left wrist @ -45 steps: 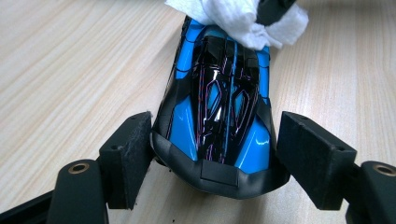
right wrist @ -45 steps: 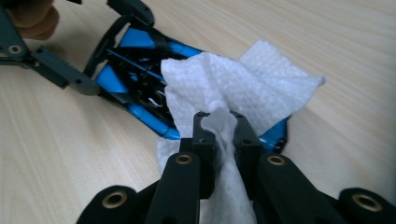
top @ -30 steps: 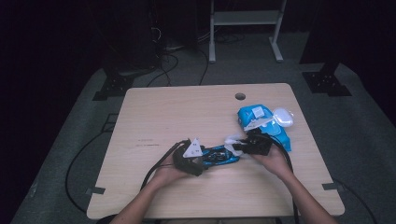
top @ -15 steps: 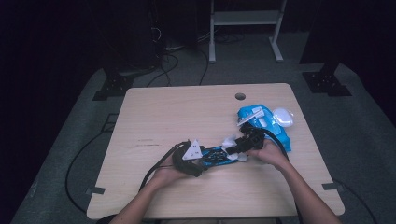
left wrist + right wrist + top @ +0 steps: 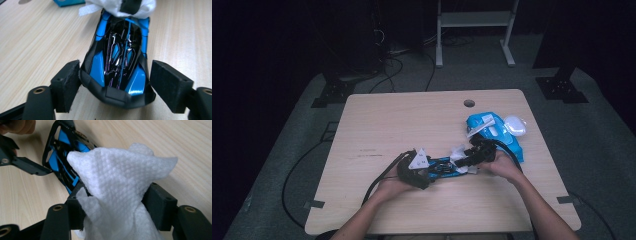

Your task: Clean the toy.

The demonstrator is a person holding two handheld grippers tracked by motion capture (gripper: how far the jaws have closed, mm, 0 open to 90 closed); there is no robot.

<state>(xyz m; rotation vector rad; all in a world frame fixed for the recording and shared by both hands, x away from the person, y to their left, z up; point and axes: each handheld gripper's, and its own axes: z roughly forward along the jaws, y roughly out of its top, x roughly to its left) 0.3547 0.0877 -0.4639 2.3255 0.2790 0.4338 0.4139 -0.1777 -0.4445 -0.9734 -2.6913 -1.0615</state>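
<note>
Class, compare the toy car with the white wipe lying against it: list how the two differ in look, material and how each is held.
The toy car is glossy, hard, blue and black; the white wipe is matt, soft and dimpled. The car lies flat on the table between the left tongs; the wipe is crumpled between the right tongs, bunched over one end of the car. The car keeps a firm, pointed shape; the wipe folds loosely. Both sit between black pads.
</note>
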